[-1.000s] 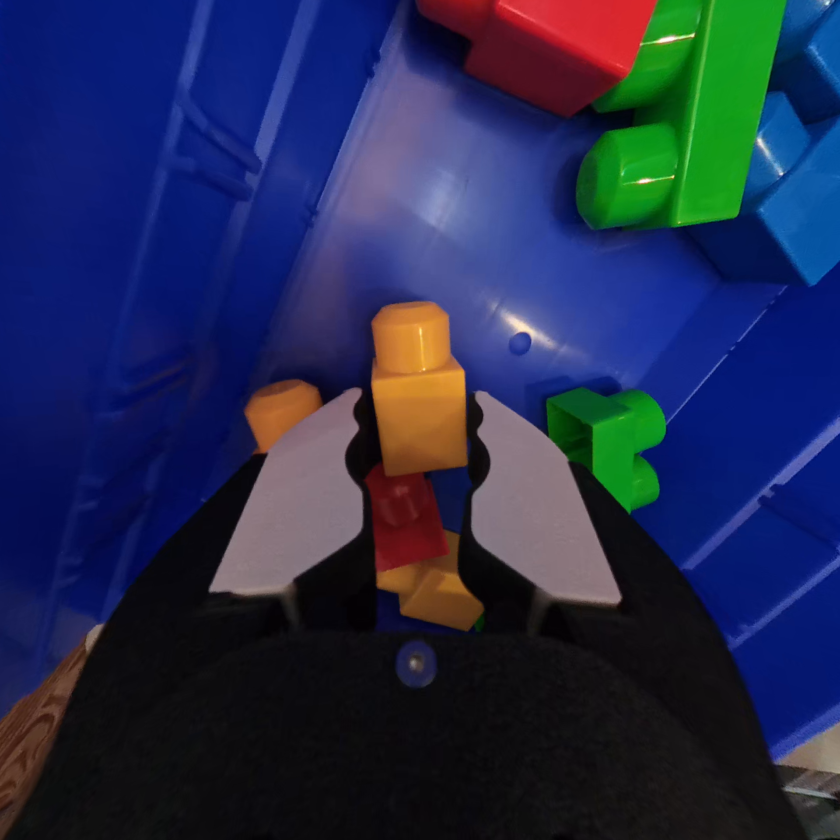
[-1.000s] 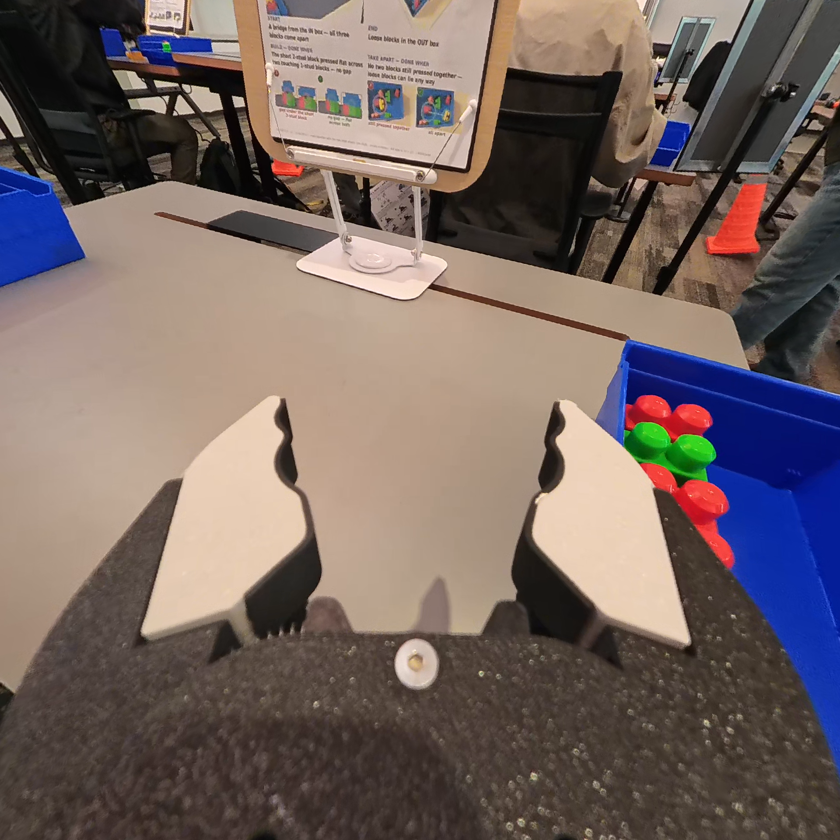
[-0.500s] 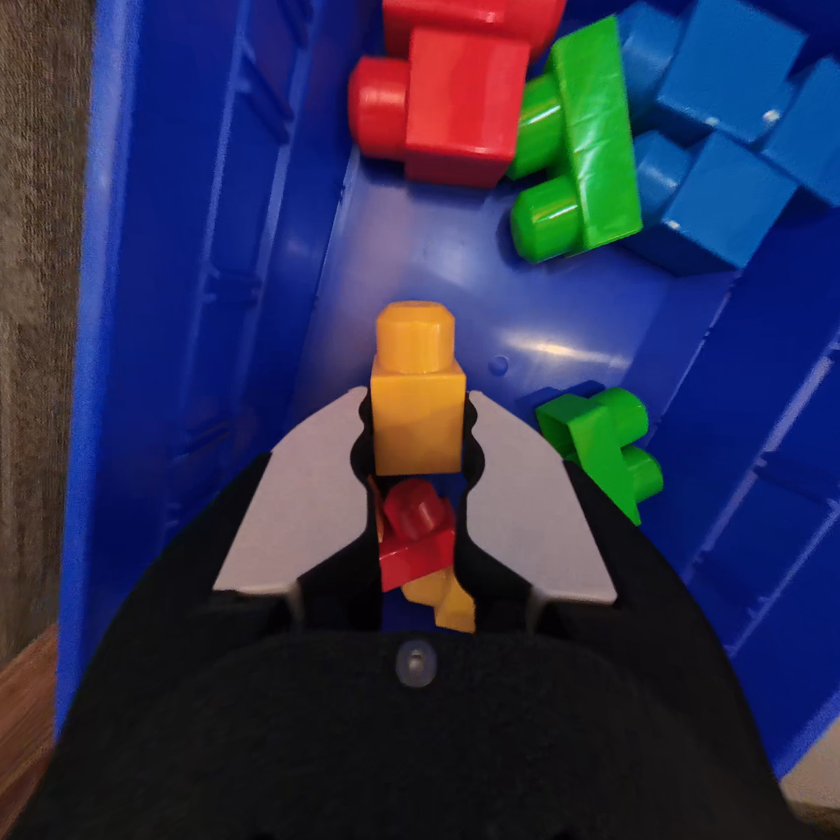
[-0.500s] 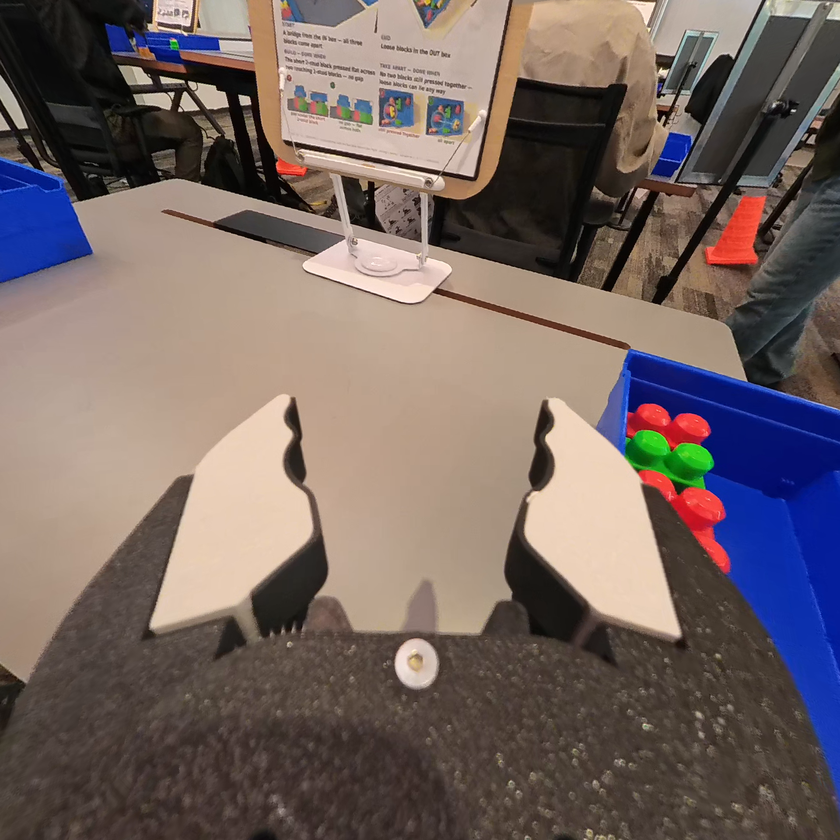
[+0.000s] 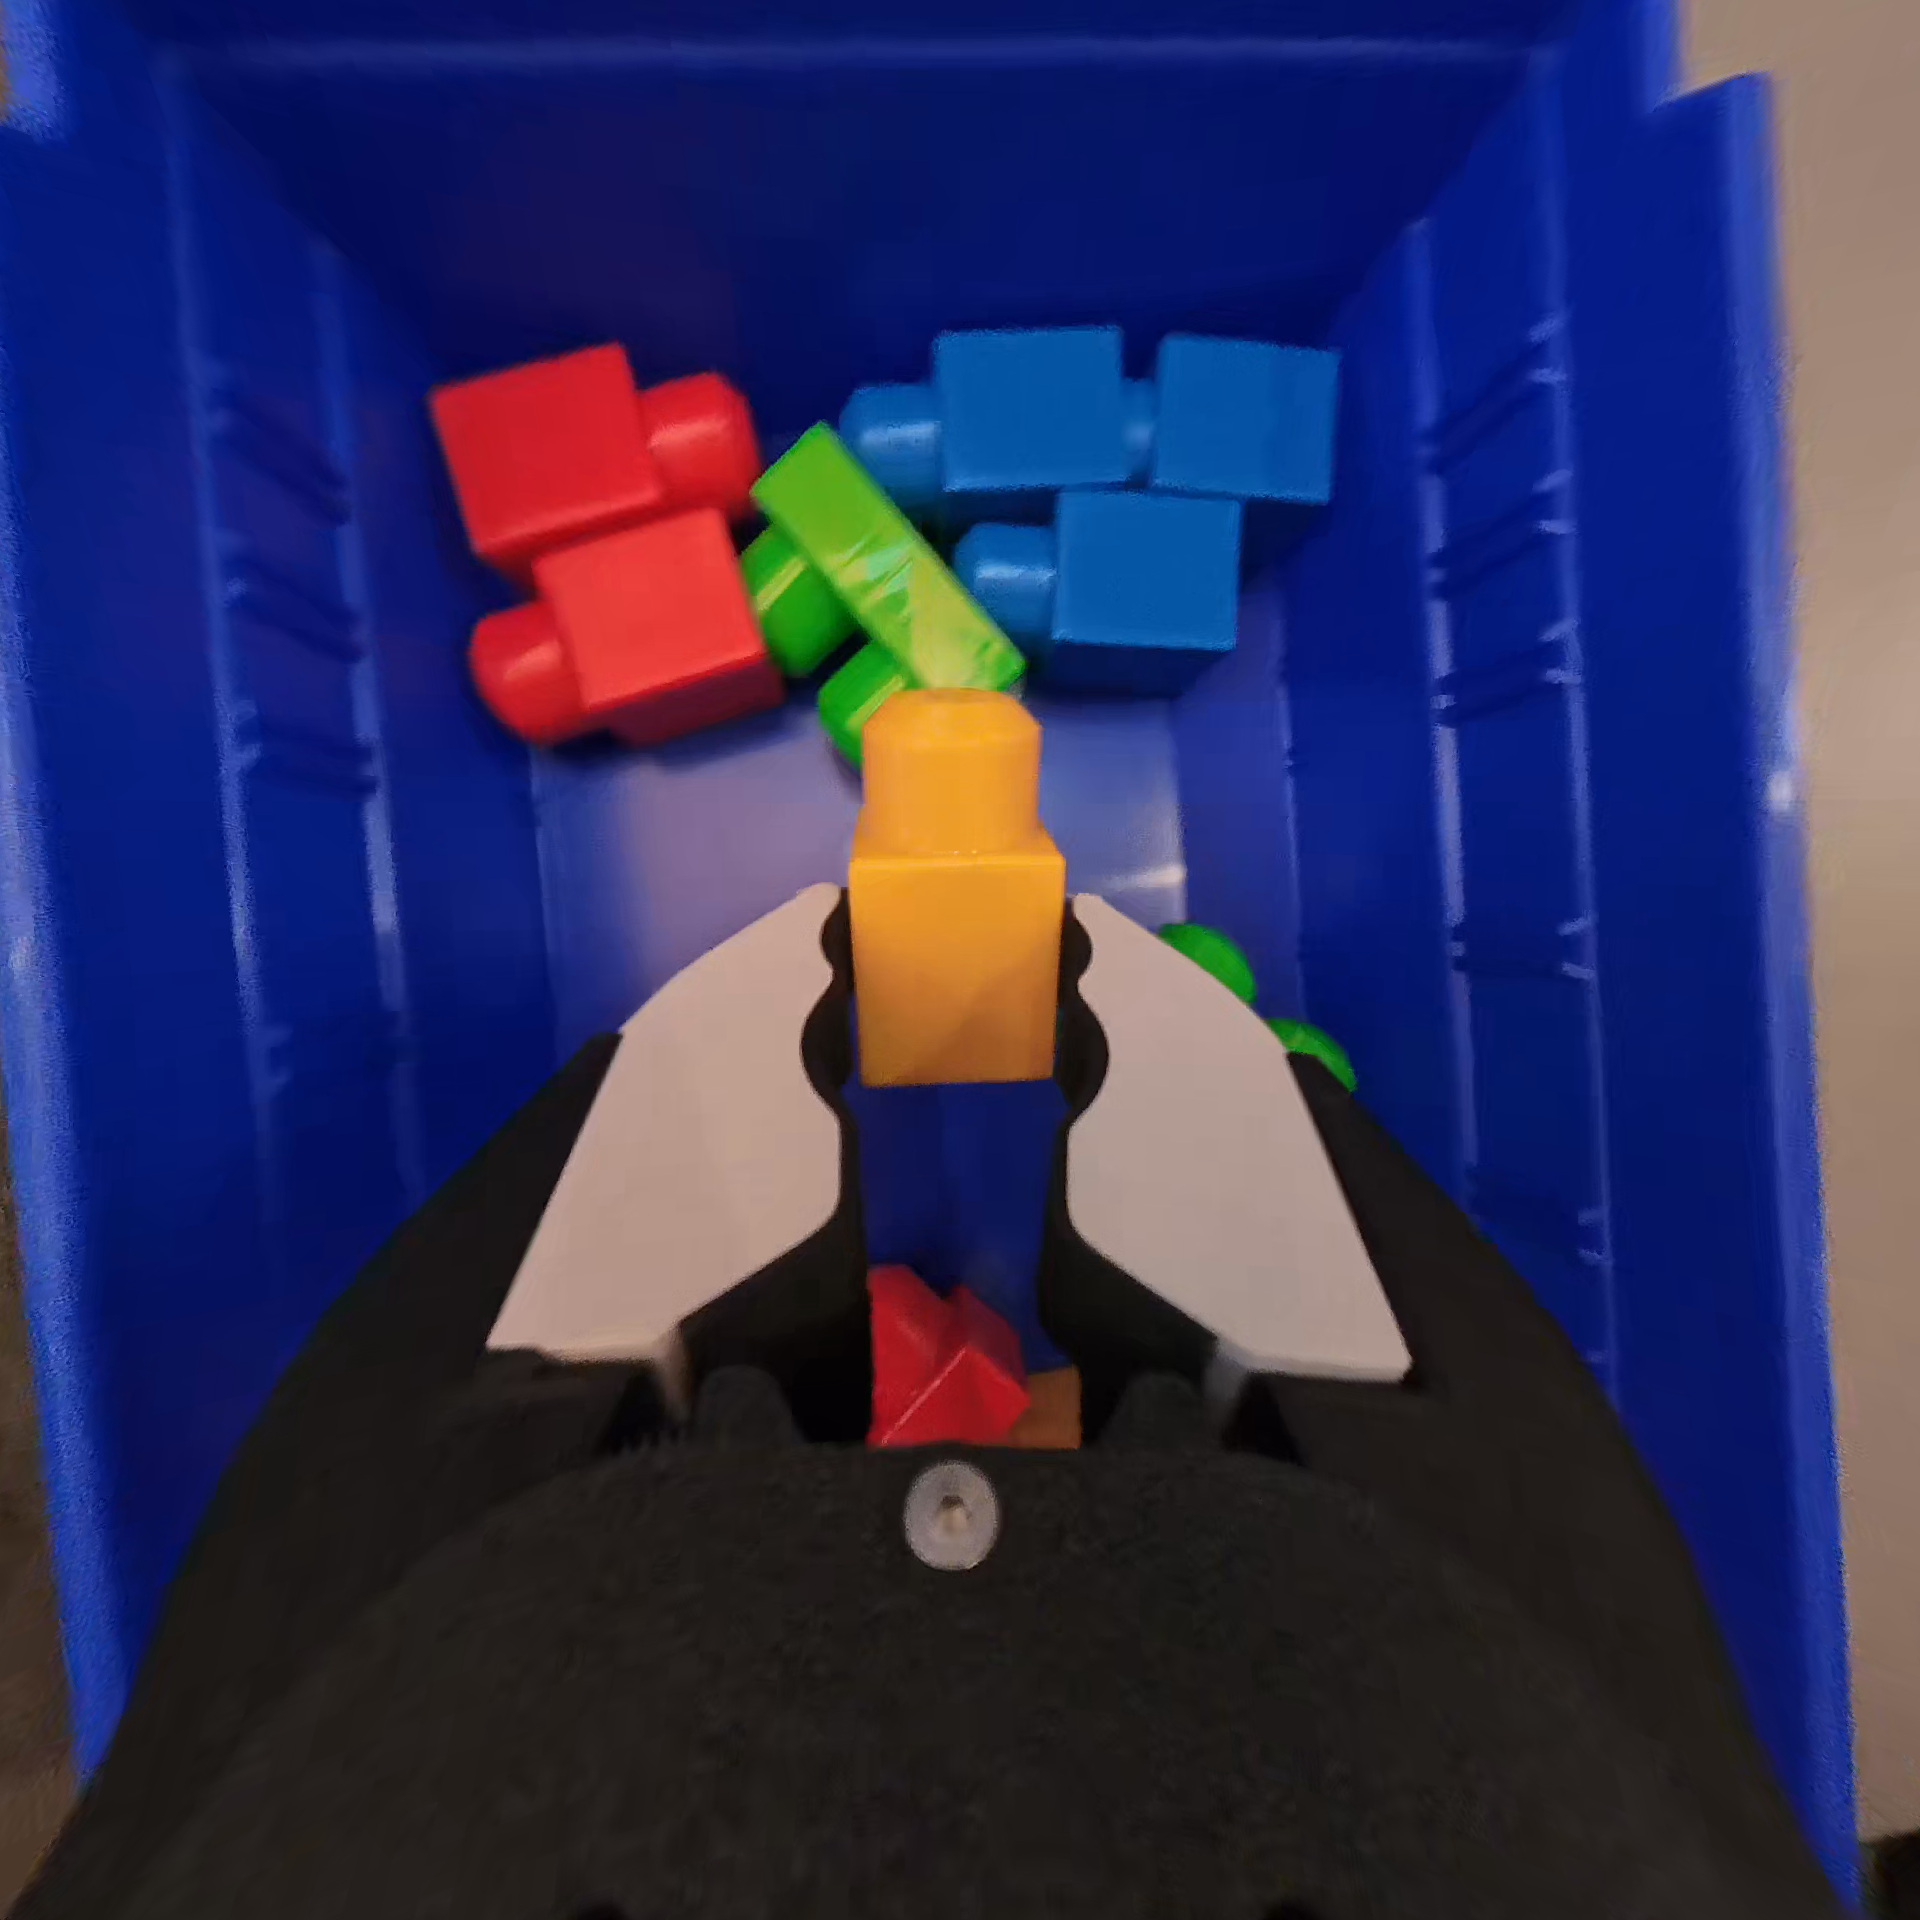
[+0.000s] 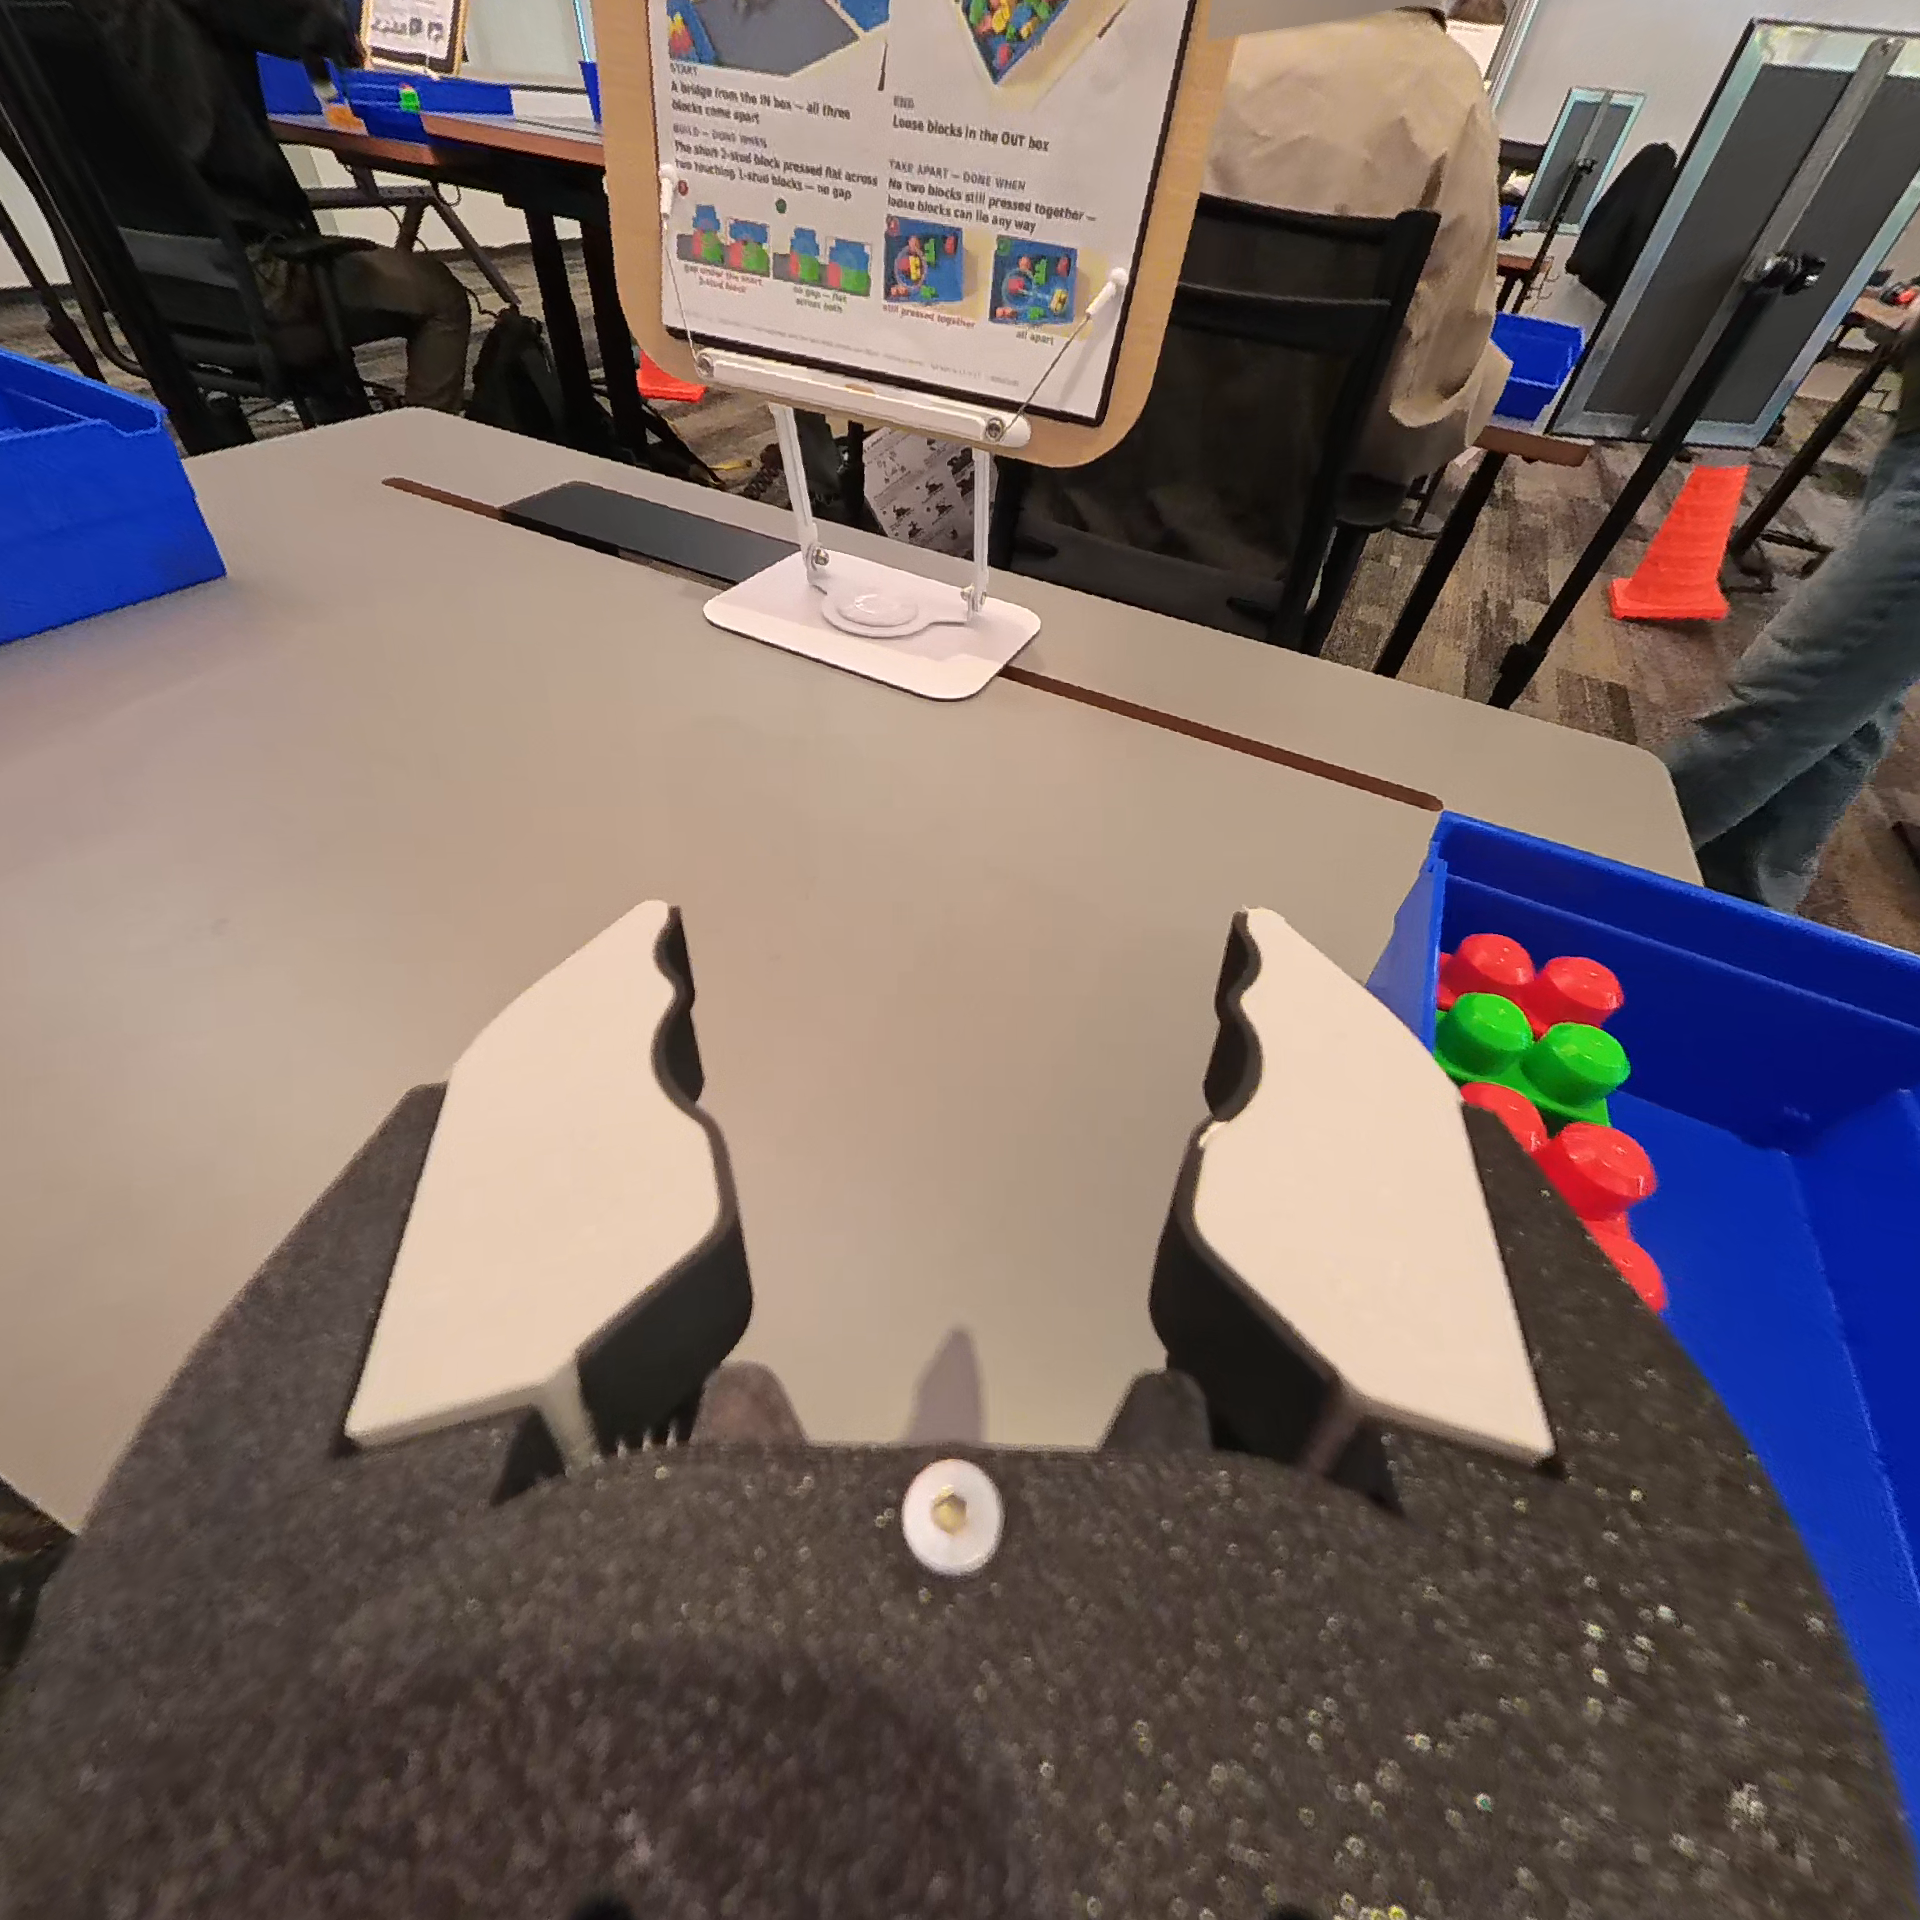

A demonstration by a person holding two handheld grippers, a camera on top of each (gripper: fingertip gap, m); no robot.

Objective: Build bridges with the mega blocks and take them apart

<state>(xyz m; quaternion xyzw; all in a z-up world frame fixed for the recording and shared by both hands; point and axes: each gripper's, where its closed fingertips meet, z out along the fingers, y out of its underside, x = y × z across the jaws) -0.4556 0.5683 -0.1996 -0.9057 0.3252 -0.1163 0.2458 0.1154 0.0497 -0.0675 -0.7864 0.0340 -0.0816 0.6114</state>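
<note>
My left gripper is shut on an orange one-stud block, stud pointing away, held above the inside of a blue bin. On the bin floor lie two red blocks, a green two-stud block and blue blocks. A small red block and an orange piece lie below the fingers; another green block shows beside the right finger. My right gripper is open and empty over the grey table. A stack of red and green blocks sits in a blue bin at its right.
An instruction board on a white stand stands at the table's far side. Another blue bin sits at the far left. People, chairs and an orange cone are beyond the table. Left tips to right tips: about 80 centimeters.
The left gripper has lifted and pulled back with the orange block, so more of the bin and its far blocks show. The right gripper has narrowed slightly and stayed about where it was.
</note>
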